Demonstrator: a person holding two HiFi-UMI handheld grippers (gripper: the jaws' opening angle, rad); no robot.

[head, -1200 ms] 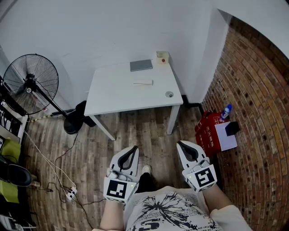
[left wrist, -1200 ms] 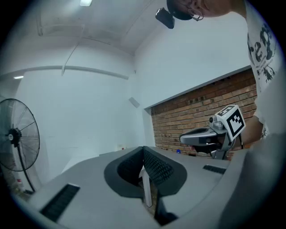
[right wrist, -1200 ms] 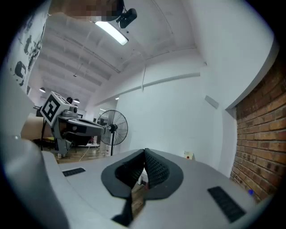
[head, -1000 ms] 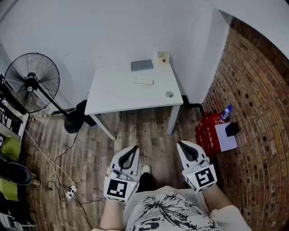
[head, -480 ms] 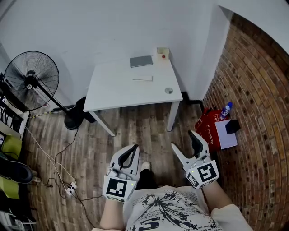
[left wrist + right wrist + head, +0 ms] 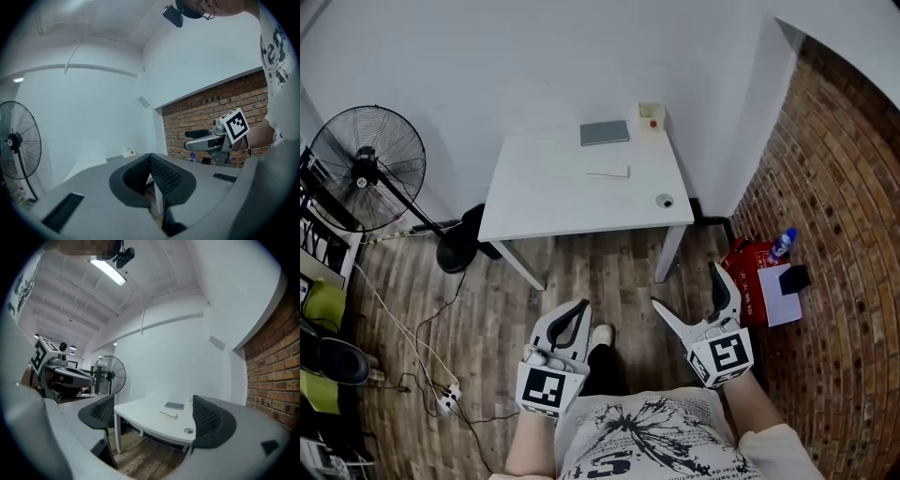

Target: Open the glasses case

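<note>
A flat grey case (image 6: 605,132) lies at the far edge of the white table (image 6: 534,211), with a slim white item (image 6: 608,172) nearer me. Both show in the right gripper view, the case (image 6: 174,405) behind the white item (image 6: 168,415). I stand well back from the table. My left gripper (image 6: 577,309) is low over the wood floor, shut and empty, its pads (image 6: 159,173) meeting. My right gripper (image 6: 689,286) stands open; its jaws have just been opening with nothing between them, and they frame the table (image 6: 140,416) from afar.
A small box with a red dot (image 6: 652,116) and a round disc (image 6: 665,201) also sit on the table. A standing fan (image 6: 366,169) is at the left, with cables and a power strip (image 6: 445,403) on the floor. A red bag (image 6: 748,272) and a bottle (image 6: 784,241) rest by the brick wall (image 6: 844,234).
The right gripper's jaws went from shut to wide open and it shifted a little to the right. The left gripper stays shut in much the same spot.
</note>
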